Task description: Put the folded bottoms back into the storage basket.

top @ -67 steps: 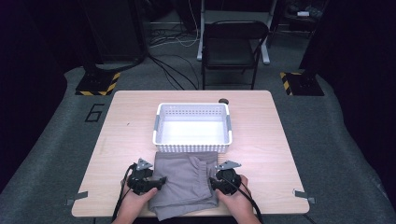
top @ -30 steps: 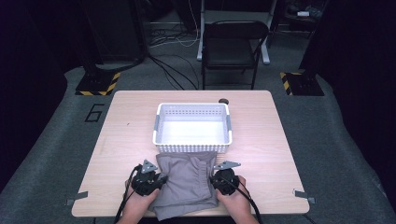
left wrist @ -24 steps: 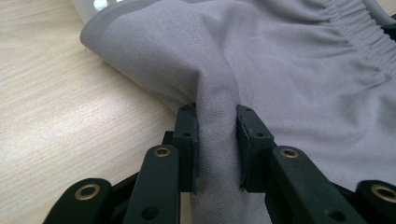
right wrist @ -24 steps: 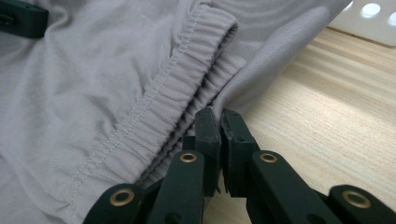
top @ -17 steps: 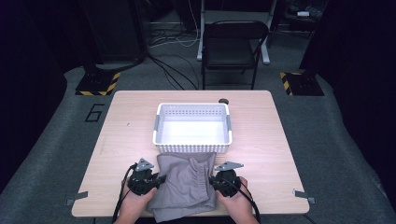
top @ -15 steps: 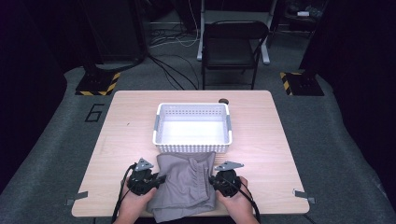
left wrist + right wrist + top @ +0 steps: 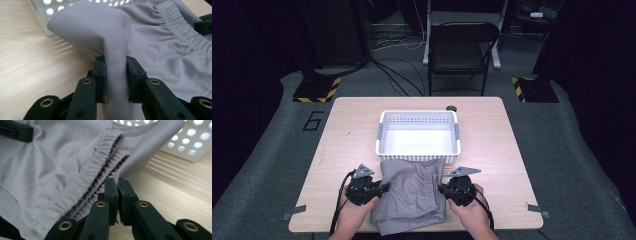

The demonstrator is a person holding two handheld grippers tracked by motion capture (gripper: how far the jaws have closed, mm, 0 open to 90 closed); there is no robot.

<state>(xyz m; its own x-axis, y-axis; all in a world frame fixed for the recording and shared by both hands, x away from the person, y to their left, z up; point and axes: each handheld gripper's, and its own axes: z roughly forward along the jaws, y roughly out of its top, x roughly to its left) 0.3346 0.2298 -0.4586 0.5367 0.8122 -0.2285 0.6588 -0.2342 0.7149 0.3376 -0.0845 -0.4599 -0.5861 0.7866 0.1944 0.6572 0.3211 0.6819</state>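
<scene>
While both grippers, left (image 7: 115, 80) and right (image 7: 117, 195), pinch the soft, limp shorts (image 7: 412, 192) at opposite edges beside the basket (image 7: 418, 135), I expect sagging between holds.

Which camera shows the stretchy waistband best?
The right gripper view: the elastic waistband runs close up beside its jaws. The left gripper view shows it farther off, along the grey shorts' edge; the high view shows faint gathers.
</scene>
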